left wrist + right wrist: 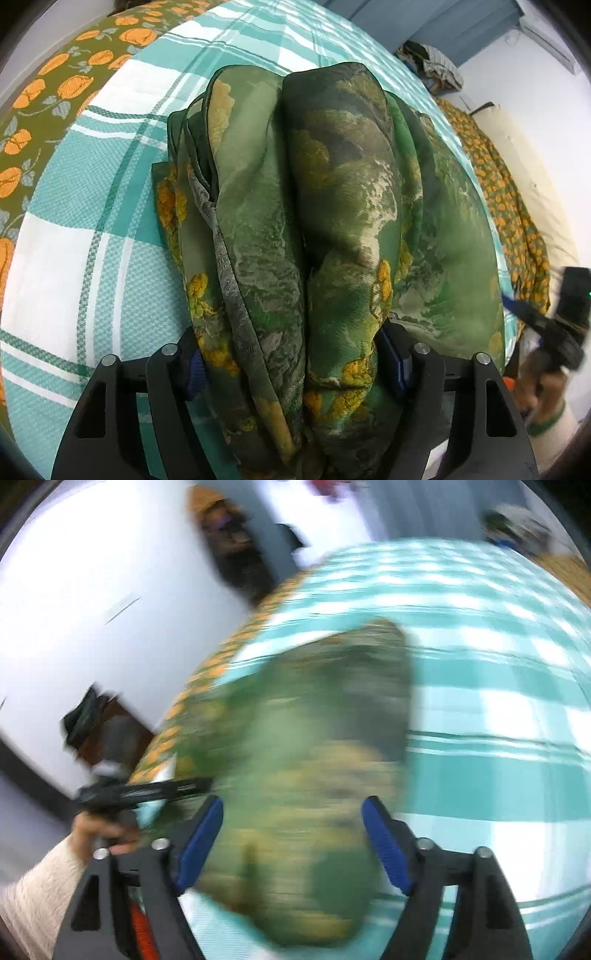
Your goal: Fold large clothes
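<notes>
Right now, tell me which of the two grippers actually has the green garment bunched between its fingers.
The left gripper: thick folds of the green floral garment fill the gap between its fingers. The right gripper is blurred, its blue pads spread wide apart over the cloth.

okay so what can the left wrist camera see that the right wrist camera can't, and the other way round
Only the left wrist view shows the green floral garment sharply, bunched between the left gripper fingers, plus a heap of clothes beyond the bed.

Only the right wrist view, heavily blurred, shows the right gripper wide open over the garment, and a dark shape by the white wall that I cannot identify.

Both show the garment on the teal checked bedcover with the orange floral sheet at its edge.
</notes>
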{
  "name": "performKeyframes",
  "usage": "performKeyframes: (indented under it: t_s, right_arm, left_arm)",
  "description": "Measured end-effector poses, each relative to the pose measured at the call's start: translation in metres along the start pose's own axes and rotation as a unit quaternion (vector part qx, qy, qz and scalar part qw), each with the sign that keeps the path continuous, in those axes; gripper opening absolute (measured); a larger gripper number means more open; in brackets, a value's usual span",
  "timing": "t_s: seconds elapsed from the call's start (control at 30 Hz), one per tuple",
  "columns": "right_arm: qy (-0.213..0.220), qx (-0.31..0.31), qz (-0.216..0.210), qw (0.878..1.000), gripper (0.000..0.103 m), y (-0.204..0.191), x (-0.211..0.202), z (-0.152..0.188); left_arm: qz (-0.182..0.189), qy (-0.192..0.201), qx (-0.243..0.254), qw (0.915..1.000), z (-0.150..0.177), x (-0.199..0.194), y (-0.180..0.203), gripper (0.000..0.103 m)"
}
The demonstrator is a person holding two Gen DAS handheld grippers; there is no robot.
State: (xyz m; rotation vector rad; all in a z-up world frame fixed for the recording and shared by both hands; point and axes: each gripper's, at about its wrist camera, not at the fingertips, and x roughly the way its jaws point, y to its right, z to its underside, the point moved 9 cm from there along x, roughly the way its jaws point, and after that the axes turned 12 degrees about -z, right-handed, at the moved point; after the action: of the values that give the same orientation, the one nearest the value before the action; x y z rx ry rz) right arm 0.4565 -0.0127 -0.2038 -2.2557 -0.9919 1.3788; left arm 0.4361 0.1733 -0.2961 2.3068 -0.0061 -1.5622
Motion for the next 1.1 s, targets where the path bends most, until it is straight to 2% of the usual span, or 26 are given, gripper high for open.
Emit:
performKeyframes:
  t_s: [0.07, 0.13, 0.2, 0.23, 0.33, 0.4, 0.43, 0.47, 0.5, 0.53, 0.57, 0.6, 0.67, 0.8, 0.9, 0.97, 1.1]
  right_arm:
    - [-0.025, 0.049, -0.022, 0.998, 0.081, 0.026, 0.007, 0.009]
    - [-0.033, 0.082, -0.089, 0.992, 0.081, 0.030, 0.017, 0.015]
    - [-0.048, 0.100, -0.170, 0.979, 0.081, 0.019, 0.034, 0.021]
    - [-0.054, 0.105, -0.177, 0.977, 0.082, 0.020, 0.041, 0.020]
    - [-0.053, 0.116, -0.185, 0.974, 0.088, 0.026, 0.062, 0.019]
    - [-0.052, 0.124, -0.186, 0.973, 0.090, 0.031, 0.072, 0.017]
    - [-0.052, 0.119, -0.181, 0.975, 0.090, 0.031, 0.074, 0.014]
    - [-0.053, 0.109, -0.169, 0.978, 0.089, 0.029, 0.077, 0.012]
    - [-0.056, 0.098, -0.154, 0.982, 0.083, 0.026, 0.078, 0.010]
    - [-0.059, 0.091, -0.144, 0.984, 0.079, 0.022, 0.077, 0.010]
    - [-0.058, 0.083, -0.139, 0.985, 0.069, 0.020, 0.075, 0.008]
    - [-0.059, 0.069, -0.139, 0.986, 0.063, 0.014, 0.069, 0.006]
    - [-0.056, 0.047, -0.141, 0.987, 0.060, 0.003, 0.060, 0.004]
    - [-0.024, 0.011, -0.159, 0.987, 0.059, -0.019, 0.040, -0.011]
    - [-0.005, 0.002, -0.173, 0.985, 0.059, -0.021, 0.028, -0.030]
    - [0.002, -0.011, -0.173, 0.985, 0.059, -0.024, 0.033, -0.052]
    - [0.019, -0.017, -0.170, 0.985, 0.059, -0.003, 0.041, -0.106]
  left_arm:
    - [0.001, 0.000, -0.002, 1.0000, 0.000, 0.000, 0.001, 0.074]
    - [-0.001, 0.000, -0.001, 1.0000, 0.008, -0.005, 0.001, 0.074]
    - [-0.003, -0.003, -0.002, 1.0000, 0.007, -0.004, -0.002, 0.074]
    - [-0.004, -0.006, -0.002, 1.0000, 0.008, -0.007, -0.012, 0.074]
    - [-0.005, -0.014, -0.006, 0.9999, 0.005, -0.006, -0.016, 0.075]
    - [-0.002, -0.025, -0.015, 0.9996, 0.002, -0.001, -0.016, 0.081]
    - [0.003, -0.033, -0.023, 0.9992, 0.000, 0.003, -0.017, 0.087]
    - [0.011, -0.043, -0.036, 0.9984, 0.001, 0.007, -0.019, 0.089]
    - [0.017, -0.045, -0.049, 0.9976, 0.000, 0.009, -0.021, 0.089]
    - [0.019, -0.043, -0.056, 0.9973, -0.001, 0.008, -0.021, 0.083]
    - [0.019, -0.034, -0.053, 0.9978, -0.002, 0.001, -0.017, 0.073]
    - [0.014, -0.026, -0.046, 0.9985, -0.002, -0.006, -0.014, 0.067]
    - [0.014, -0.013, -0.033, 0.9993, -0.004, -0.021, -0.006, 0.052]
    - [0.038, 0.017, -0.022, 0.9989, -0.020, -0.055, 0.008, 0.049]
    - [0.040, 0.041, -0.013, 0.9983, -0.049, -0.066, 0.020, 0.049]
    - [0.035, 0.049, -0.010, 0.9982, -0.071, -0.063, 0.026, 0.049]
    - [0.027, 0.058, -0.008, 0.9979, -0.126, -0.044, 0.042, 0.049]
